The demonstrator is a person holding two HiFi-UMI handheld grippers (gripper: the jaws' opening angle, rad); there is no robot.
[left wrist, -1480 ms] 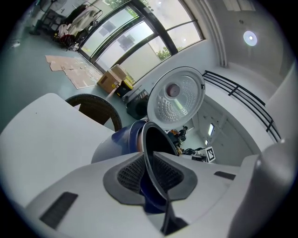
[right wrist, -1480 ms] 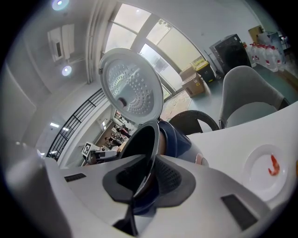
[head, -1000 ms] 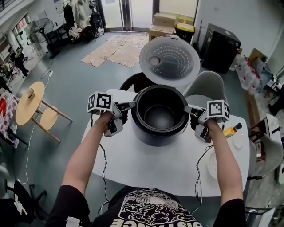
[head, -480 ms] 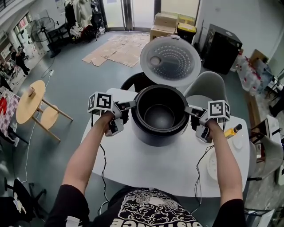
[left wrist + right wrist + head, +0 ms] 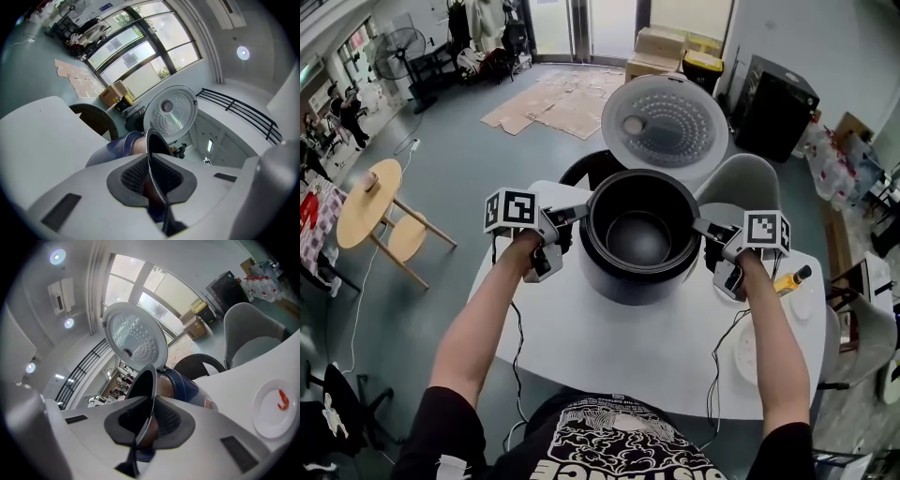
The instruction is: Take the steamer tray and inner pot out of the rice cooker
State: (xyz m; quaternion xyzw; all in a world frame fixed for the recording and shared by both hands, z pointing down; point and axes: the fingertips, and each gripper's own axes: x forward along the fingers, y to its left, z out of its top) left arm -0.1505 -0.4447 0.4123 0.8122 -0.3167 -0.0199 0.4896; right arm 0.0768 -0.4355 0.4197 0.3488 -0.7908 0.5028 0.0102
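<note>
Left tool (image 5: 579, 215): I hold it level at the left side of the black round metal inner pot (image 5: 639, 239). Its two jaws are pressed onto the pot's thin rim, one ribbed dark pad inside the wall and one outside, so the rim runs edge-on between them.

Right tool (image 5: 703, 228): I hold it at the opposite, right side of the same rim. Its jaws pinch the rim in the same manner, one pad on each face of the wall.

Position of the inner pot: it sits in the mouth of the dark blue round rice cooker (image 5: 633, 289), with both tools clamped on its rim. In both gripper views a band of the pot's brownish outer wall shows between the rim and the cooker's blue body. The inside of the pot is bare and dark.

Rice cooker: it stands on the far half of the white rounded desk (image 5: 619, 352). Its white round perforated lid (image 5: 666, 127) stands open and upright behind the pot.

Surroundings: a small white round plate (image 5: 274, 411) carrying a red scrap lies on the desk to the right of the cooker. A grey moulded chair (image 5: 741, 183) stands just beyond the desk's far right edge
</note>
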